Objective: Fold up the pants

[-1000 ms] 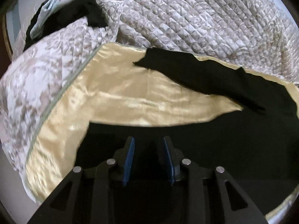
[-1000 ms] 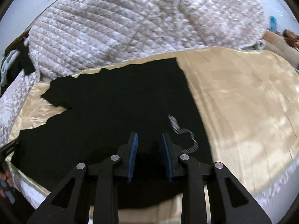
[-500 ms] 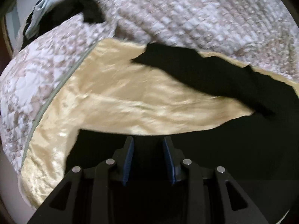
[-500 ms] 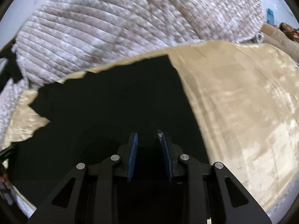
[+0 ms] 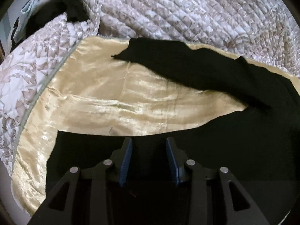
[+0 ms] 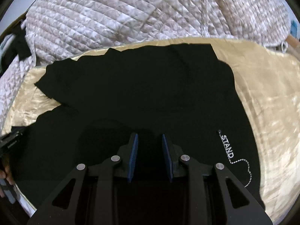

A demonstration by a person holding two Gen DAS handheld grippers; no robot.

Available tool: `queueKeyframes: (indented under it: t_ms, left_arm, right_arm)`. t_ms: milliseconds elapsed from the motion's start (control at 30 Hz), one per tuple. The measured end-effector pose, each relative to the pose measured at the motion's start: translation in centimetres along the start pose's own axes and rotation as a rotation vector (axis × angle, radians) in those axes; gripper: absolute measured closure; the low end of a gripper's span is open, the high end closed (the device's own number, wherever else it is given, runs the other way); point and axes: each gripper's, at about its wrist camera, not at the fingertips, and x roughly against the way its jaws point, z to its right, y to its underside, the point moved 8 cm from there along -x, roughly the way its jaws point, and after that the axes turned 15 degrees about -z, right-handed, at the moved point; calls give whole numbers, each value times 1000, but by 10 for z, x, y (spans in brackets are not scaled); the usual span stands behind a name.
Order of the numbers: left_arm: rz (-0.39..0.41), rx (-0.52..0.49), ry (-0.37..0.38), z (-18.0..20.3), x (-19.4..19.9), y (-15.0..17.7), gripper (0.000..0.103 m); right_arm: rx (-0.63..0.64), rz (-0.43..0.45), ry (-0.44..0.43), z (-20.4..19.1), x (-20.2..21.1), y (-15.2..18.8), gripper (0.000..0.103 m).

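Note:
Black pants (image 5: 215, 71) lie spread on a gold satin sheet (image 5: 112, 101). One leg runs along the far edge and the other lies under my left gripper (image 5: 149, 140). Its jaws are opening over that near leg, with flat cloth below the gap and nothing pinched. In the right wrist view the pants (image 6: 140, 75) fill the middle. My right gripper (image 6: 149, 136) hangs over the waist part, fingers apart, no cloth caught between the pads. White "STAND" lettering (image 6: 227, 146) and a cord (image 6: 243, 163) show to its right.
A quilted cover (image 5: 187, 9) is bunched along the far side of the sheet. A pile of dark and pale blue clothes (image 5: 46, 9) lies at the far left. Bare sheet (image 6: 262, 93) spreads right of the pants. A hand (image 6: 5, 170) shows at the left edge.
Both grippers came closer to the pants. The left fingers stand a little wider apart. In the right view the lettering and cord now lie farther right of the fingers.

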Motion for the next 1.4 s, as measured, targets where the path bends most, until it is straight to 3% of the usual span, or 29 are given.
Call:
queueKeyframes:
  t_ms: [133,433,767,1067,1167,1300,1400]
  left_arm:
    - [36,-16,23,7,12,4,63]
    - [60,-90,82,37,26,23,63]
    - [32,-168,99,65,17,40,60]
    - [78,-173,127,70,39,50,59]
    - [73,-212,138,80,37,58,58]
    - [68,-238,112,87,29,65,57]
    - [61,-226,124,85,31,64,57]
  right_arm:
    - [0,51,-12,1,15,2,76]
    - [59,76,-24,-16,30,14,76]
    - [65,1,23,-2,18,41,76]
    - [133,102,-14,-23,43,43,74]
    - [166,93,-33,-35,41,56,66]
    - [170,23,-14,-36,23,75,65]
    - [171,30,-7,-34,23,76,65]
